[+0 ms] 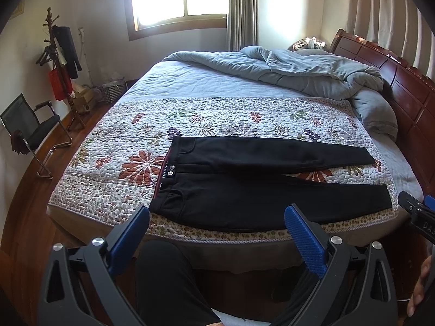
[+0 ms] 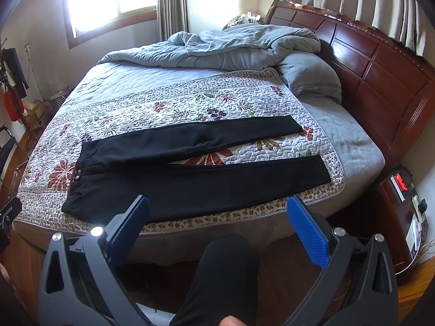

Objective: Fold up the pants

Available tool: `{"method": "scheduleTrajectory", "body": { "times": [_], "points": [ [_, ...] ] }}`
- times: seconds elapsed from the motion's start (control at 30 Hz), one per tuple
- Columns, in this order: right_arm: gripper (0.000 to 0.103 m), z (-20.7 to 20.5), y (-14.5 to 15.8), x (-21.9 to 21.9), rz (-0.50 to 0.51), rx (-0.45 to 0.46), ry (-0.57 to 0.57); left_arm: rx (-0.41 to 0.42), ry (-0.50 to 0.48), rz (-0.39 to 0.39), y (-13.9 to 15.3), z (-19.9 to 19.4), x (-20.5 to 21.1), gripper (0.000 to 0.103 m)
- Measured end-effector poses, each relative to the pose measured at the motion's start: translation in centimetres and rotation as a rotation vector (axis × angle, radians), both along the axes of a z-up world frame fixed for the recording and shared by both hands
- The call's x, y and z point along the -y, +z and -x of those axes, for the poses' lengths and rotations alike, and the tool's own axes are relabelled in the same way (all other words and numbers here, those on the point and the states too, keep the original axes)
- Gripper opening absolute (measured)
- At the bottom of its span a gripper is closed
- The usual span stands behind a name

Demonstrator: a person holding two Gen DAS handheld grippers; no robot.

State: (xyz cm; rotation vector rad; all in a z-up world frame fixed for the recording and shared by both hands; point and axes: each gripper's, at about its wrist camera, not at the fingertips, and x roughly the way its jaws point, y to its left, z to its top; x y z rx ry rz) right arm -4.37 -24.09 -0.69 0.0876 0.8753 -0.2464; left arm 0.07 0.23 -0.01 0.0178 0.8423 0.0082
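Hovering short of the bed's near edge, the left tool and right tool both gape wide, blue pads empty. Beyond them, black fabric pants lie flat on the floral quilted bedspread, waistband left, legs stretched right toward the dark wooden headboard.

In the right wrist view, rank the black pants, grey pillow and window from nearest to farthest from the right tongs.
1. Black pants, spread flat just ahead of the right tongs.
2. Grey pillow, farther right, by the headboard.
3. Window, far wall, upper left.
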Motion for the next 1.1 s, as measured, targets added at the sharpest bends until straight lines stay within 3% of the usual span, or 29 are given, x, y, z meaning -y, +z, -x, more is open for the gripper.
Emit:
{"method": "scheduleTrajectory", "body": {
  "times": [0.83,0.97,1.03,1.1],
  "points": [
    [0.100,-0.2,-0.9,0.0,0.001,-0.016,-0.002,-0.010,-0.016,0.007,-0.6,-0.4,0.0,0.099],
    [0.100,-1.6,-1.4,-0.1,0.006,-0.003,0.037,-0.080,-0.081,0.046,-2.8,-2.7,-0.5,0.099],
    [0.100,-2.3,-1.3,-0.4,0.010,0.055,0.101,-0.128,-0.149,0.093,-4.3,-4.1,-0.6,0.099],
    [0.100,-2.0,-1.1,-0.3,0.059,0.244,0.173,-0.133,-0.157,0.091,-5.7,-5.4,-1.6,0.099]
  ]
}}
